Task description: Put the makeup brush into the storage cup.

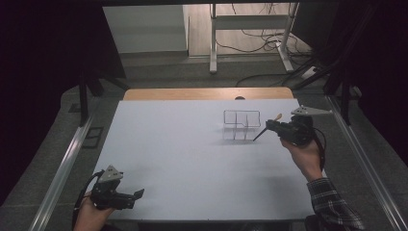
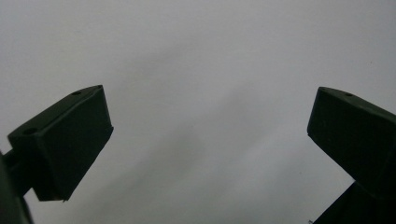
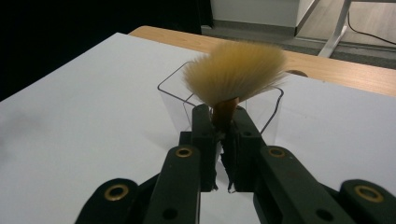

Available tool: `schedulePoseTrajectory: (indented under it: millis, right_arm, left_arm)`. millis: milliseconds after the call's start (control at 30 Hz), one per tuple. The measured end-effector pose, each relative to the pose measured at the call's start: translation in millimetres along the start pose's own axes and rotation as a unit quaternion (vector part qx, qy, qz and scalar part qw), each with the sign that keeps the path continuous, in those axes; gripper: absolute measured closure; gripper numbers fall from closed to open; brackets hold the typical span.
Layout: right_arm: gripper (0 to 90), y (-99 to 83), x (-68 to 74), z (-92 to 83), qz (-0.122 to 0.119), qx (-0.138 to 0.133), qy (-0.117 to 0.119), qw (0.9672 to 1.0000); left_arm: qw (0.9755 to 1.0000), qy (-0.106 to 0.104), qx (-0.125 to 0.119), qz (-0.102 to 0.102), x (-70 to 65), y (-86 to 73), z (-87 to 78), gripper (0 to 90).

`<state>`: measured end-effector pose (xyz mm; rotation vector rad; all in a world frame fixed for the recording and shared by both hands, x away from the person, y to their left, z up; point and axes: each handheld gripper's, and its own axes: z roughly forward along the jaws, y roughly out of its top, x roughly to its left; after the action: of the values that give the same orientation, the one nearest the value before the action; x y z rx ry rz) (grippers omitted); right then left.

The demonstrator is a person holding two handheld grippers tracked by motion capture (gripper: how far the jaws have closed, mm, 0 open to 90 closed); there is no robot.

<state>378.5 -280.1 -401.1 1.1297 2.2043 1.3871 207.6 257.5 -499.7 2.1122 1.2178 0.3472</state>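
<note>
Although we look over every surface for a brand, a label or any lettering, we can read none on the brush (image 3: 233,72), the clear organizer (image 1: 241,124) or either gripper. In the right gripper view, our right gripper (image 3: 223,122) is clenched on the brush: the two black jaws press together on its reddish-brown neck, just below the bristles, and the fan of bristles spreads out above and beyond the jaw tips. The bristles are pale tan, soft-edged and a little blurred. From the high view, the brush (image 1: 267,126) sits crosswise in the right gripper (image 1: 273,126), its light head pointing up and away and its thin dark handle slanting down towards the white table (image 1: 183,159), its tip close beside the organizer's near right corner. The organizer is a transparent box with inner dividers, standing on the table's far right part. Our left gripper (image 1: 137,196) rests low at the near left corner, its jaws released and standing wide apart over bare table.
</note>
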Motion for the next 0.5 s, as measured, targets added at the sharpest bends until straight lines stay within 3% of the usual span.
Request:
schedulePoseTrajectory:
  millis: [500]
  right_arm:
    - [83.0,18.0,-3.9,-1.0,0.0,-0.001,-0.004,1.0]
  left_arm:
    - [0.9999,-0.007,-0.007,0.008,0.1,-0.3,0.4,0.9]
